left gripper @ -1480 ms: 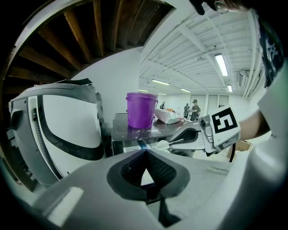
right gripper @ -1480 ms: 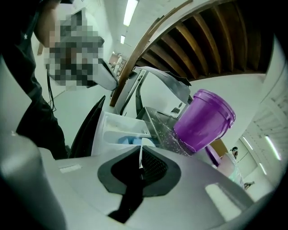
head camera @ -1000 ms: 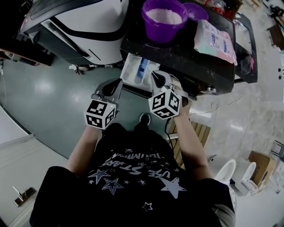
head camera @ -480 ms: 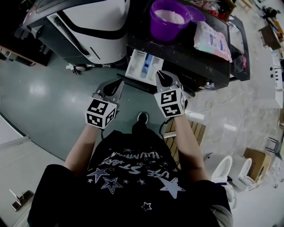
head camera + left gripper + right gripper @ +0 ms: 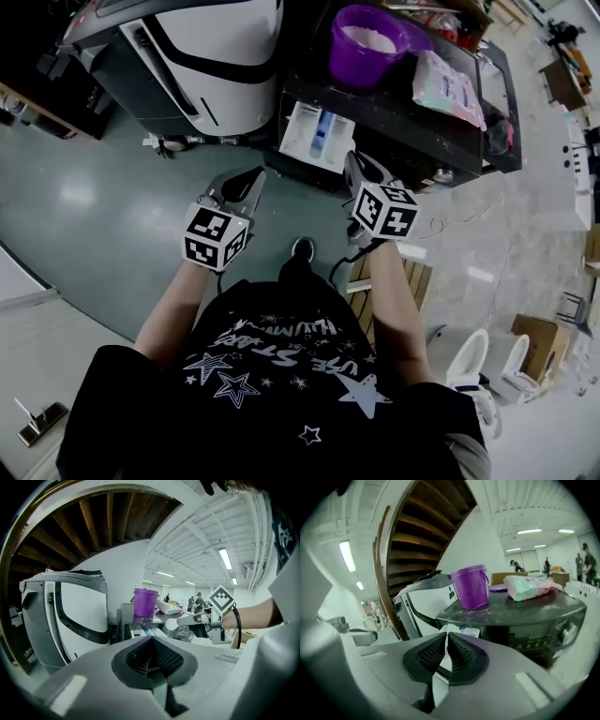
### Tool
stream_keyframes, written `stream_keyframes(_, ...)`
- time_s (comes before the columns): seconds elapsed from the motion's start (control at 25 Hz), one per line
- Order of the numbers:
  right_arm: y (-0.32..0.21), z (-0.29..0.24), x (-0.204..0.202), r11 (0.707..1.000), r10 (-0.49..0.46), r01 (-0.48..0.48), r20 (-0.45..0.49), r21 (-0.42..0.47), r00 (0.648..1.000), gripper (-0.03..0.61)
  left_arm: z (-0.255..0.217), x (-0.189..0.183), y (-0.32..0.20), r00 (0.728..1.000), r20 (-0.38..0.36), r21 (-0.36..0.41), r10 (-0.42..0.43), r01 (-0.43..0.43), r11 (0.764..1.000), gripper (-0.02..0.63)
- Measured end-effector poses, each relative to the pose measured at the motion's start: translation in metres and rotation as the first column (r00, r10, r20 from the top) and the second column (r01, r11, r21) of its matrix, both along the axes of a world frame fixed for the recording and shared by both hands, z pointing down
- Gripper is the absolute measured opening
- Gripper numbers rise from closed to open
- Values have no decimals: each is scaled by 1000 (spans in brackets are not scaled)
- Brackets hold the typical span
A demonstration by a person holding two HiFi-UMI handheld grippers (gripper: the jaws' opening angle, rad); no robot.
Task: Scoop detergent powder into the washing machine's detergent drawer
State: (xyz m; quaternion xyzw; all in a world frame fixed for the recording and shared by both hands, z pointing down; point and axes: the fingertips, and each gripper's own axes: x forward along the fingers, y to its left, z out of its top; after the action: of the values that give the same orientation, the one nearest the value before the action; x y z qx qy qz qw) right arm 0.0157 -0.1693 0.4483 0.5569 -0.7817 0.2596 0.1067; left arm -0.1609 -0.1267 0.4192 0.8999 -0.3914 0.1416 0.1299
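Washer (image 5: 412,103): purple bucket (image 5: 354,67) w/ powder (image 5: 368,39) on its top surface, drawer (image 5: 317,134) pulled out below. Vs 0.5 s ago: right gripper (image 5: 354,161) shifted right, now just right of drawer, pinched on white scoop (image 5: 171,624). Left gripper (image 5: 253,176) same spot, pressed together, empty.

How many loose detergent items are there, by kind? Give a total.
Purple bucket: 1
Purple lid: 1
Detergent packet: 1
White scoop, held in the right tool: 1
Total: 4
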Motion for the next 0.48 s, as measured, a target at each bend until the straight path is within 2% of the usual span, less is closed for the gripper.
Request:
stream_keyframes(0.16, 11, -2, -4, 998, 49, -45, 170, -32, 984, 35, -2, -6, 9, 1000, -15, 6, -4, 4, 1000, 2)
stream_keyframes(0.24, 17, -3, -8, 998, 56, -49, 215, -36, 975, 34, -3, -9, 15, 1000, -20, 10, -6, 6, 1000, 2)
stream_keyframes(0.48, 38, -15, -20, 1000, 23, -22, 211, -9, 977, 34, -8, -15, 38, 999, -41, 26, -14, 16, 1000, 2)
